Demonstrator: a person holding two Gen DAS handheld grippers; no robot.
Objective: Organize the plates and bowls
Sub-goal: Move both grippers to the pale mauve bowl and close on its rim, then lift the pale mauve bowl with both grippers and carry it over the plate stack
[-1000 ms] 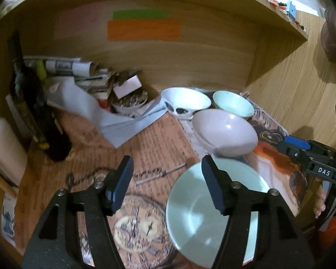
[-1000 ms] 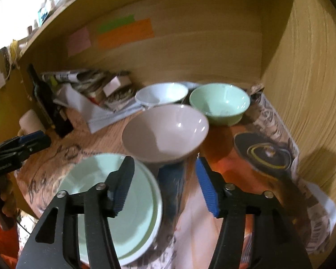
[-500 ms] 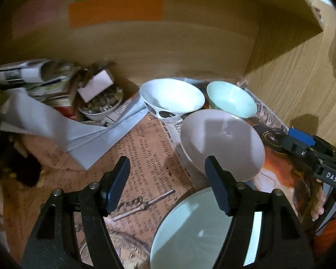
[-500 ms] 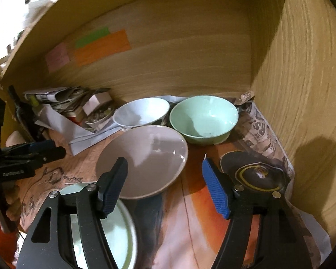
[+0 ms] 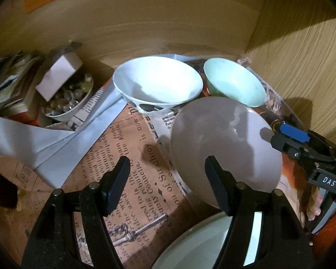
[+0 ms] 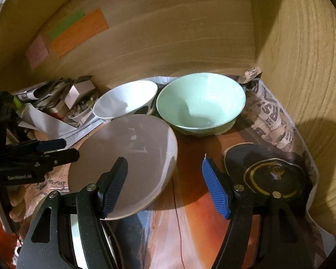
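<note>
A pinkish-grey bowl (image 5: 224, 143) (image 6: 127, 154) stands nearest on the paper-lined shelf. Behind it are a white bowl (image 5: 156, 85) (image 6: 125, 103) and a mint-green bowl (image 5: 235, 80) (image 6: 201, 103). A pale green plate (image 5: 201, 246) lies at the near edge, partly under the pinkish bowl. My left gripper (image 5: 165, 186) is open, and the bowl's left rim appears between its fingers. My right gripper (image 6: 164, 188) is open over the bowl's right rim, its left finger above the bowl's inside. Each gripper shows in the other's view, left gripper (image 6: 44, 154) and right gripper (image 5: 302, 143).
A small bowl of glass beads (image 5: 67, 98), a white box (image 5: 58, 76) and loose papers (image 5: 33, 139) crowd the back left. A dark round disc with a gold ring (image 6: 273, 174) lies at the right. Wooden walls (image 6: 302, 56) close the back and right side.
Both grippers have moved in toward the bowls, which now look larger. The left one tipped downward, and the plate slid to the bottom of its view. The right gripper's jaws stand wider.
</note>
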